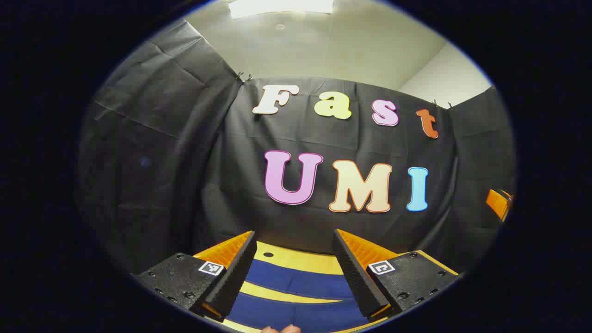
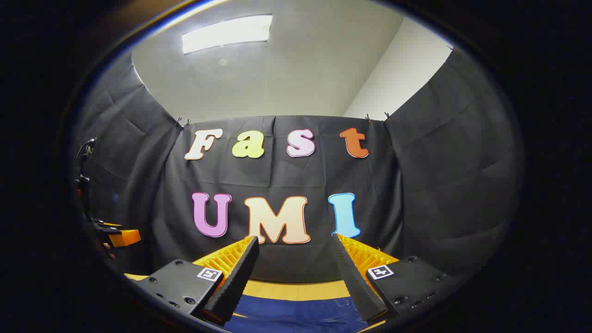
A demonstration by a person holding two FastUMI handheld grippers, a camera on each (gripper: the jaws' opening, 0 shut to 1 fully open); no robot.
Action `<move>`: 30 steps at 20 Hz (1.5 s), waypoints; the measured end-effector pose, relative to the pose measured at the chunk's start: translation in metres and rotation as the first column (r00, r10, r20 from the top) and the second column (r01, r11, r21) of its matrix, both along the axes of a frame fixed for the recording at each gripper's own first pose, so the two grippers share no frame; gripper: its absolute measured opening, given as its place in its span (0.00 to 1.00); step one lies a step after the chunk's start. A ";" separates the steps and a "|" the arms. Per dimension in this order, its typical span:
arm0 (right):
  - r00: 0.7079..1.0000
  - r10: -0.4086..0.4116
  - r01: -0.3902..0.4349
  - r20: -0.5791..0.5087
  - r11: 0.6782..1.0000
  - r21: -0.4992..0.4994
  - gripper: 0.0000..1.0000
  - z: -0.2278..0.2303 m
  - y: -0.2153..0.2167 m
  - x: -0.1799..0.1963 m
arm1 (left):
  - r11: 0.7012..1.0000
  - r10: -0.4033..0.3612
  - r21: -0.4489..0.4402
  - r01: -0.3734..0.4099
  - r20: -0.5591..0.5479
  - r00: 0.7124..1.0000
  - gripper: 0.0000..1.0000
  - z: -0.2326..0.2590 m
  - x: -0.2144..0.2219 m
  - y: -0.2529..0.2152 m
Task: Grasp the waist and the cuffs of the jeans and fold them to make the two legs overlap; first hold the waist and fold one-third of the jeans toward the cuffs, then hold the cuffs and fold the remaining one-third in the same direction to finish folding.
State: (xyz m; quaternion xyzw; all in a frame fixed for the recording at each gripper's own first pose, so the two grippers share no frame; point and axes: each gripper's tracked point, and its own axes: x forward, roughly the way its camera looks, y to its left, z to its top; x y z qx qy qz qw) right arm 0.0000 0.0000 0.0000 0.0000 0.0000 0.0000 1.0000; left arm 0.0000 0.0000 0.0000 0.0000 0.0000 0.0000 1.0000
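Observation:
Dark blue jeans (image 1: 296,283) lie flat on a yellow table (image 1: 300,260) under my left gripper (image 1: 294,232), which hangs above them, open and holding nothing. A strip of table shows between two bands of the denim. In the right gripper view the jeans (image 2: 296,315) lie low between the fingers. My right gripper (image 2: 294,238) is also open and holding nothing, raised above the cloth. Both point at the booth's back wall.
The table's far edge (image 2: 296,289) meets the black cloth wall. The other gripper shows at the far right of the left gripper view (image 1: 498,203) and at the far left of the right gripper view (image 2: 115,237). Fingertips of a hand (image 1: 280,329) show at the bottom.

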 end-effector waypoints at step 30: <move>0.999 -0.027 0.030 0.025 0.993 -0.112 0.98 -0.004 0.002 -0.007 | 0.998 -0.032 -0.050 0.030 -0.038 0.999 0.97 -0.008 0.033 0.034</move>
